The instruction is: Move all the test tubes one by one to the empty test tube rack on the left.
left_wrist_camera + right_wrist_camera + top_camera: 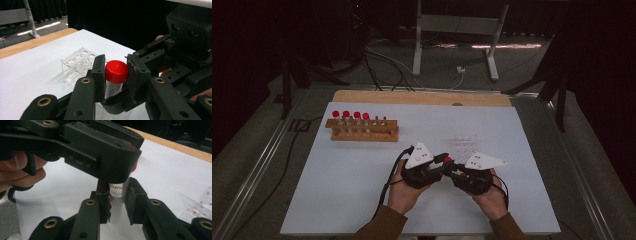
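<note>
— Where's the tube [113,86] now?

— Lower centre of the high view, above the white tabletop [342,175]. The right gripper [117,202] is clamped on its clear body; the left gripper [115,72] pinches its red cap [116,71].

— And the clear rack [77,63]?

— Just behind them.
</note>
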A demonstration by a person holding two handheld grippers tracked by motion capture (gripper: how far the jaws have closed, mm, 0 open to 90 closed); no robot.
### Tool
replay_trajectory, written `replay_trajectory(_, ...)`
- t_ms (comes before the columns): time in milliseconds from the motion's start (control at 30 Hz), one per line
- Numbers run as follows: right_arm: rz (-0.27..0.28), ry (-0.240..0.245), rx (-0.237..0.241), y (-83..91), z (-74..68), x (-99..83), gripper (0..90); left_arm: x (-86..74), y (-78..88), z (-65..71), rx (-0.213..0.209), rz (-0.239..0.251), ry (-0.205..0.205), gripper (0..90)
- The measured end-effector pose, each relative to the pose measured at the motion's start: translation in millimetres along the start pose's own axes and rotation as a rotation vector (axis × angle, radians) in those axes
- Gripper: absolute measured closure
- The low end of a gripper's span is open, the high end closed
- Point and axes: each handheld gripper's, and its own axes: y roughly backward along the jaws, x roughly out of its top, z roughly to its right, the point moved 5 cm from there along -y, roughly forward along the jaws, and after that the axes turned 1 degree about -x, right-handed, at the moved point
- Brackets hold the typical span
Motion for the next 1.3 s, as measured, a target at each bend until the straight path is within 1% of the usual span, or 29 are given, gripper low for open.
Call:
replay_trajectory(33,0.000,-0.001,0.004,0.5,-0.1,0.3,72.3,0.6,0.6,-1.0,0.008,0.004,0.005,71.3)
replay_trajectory(100,0.007,0.004,0.006,1.5,0.1,0.8,62.7,2.4,3.5,-6.1,0.021,0.012,0.018,71.3)
replay_trajectory(200,0.002,-0.006,0.015,2.5,1.6,0.6,46.5,4.2,8.3,-13.6,0.048,0.017,0.030,71.4)
replay_trajectory(233,0.005,-0.010,0.005,3.2,2.3,0.6,39.9,4.9,10.2,-15.6,0.055,0.021,0.034,71.4)
replay_trajectory(300,0.008,-0.012,-0.001,4.2,3.7,0.7,33.0,6.4,13.8,-19.3,0.066,0.026,0.037,71.4)
replay_trajectory(333,0.013,-0.018,-0.007,5.2,4.5,0.9,27.8,7.3,16.0,-21.6,0.073,0.031,0.038,71.4)
replay_trajectory(367,0.017,-0.022,-0.012,5.8,5.5,1.1,21.9,8.3,18.6,-24.4,0.080,0.035,0.044,71.4)
replay_trajectory(400,0.018,-0.021,-0.029,6.8,6.6,1.2,15.5,8.7,20.1,-26.2,0.087,0.037,0.046,71.4)
replay_trajectory(433,0.019,-0.020,-0.037,7.6,7.5,1.1,13.2,9.4,22.8,-29.5,0.097,0.039,0.050,71.4)
replay_trajectory(467,0.027,-0.028,-0.039,9.3,9.0,1.3,10.5,9.9,24.4,-31.5,0.100,0.041,0.051,71.4)
replay_trajectory(533,0.032,-0.034,-0.048,11.7,12.1,1.3,3.0,11.6,28.4,-36.5,0.113,0.049,0.061,71.4)
replay_trajectory(633,0.049,-0.038,-0.050,17.5,17.2,1.0,0.0,14.1,34.4,-45.0,0.136,0.054,0.067,71.4)
replay_trajectory(733,0.072,-0.052,-0.060,24.5,23.4,1.0,0.0,16.0,39.3,-52.4,0.160,0.053,0.067,71.4)
replay_trajectory(900,0.096,-0.075,-0.079,34.2,32.2,0.9,0.0,20.0,46.3,-63.8,0.192,0.055,0.067,71.3)
replay_trajectory(967,0.102,-0.078,-0.091,36.9,35.3,0.6,0.0,22.0,48.6,-69.5,0.208,0.055,0.064,71.3)
replay_trajectory(1000,0.106,-0.086,-0.090,38.5,36.6,0.5,0.0,22.5,49.5,-71.5,0.214,0.052,0.062,71.4)
replay_trajectory(1300,0.126,-0.105,-0.111,46.9,45.3,0.0,0.0,31.5,62.3,-98.3,0.291,0.059,0.064,71.3)
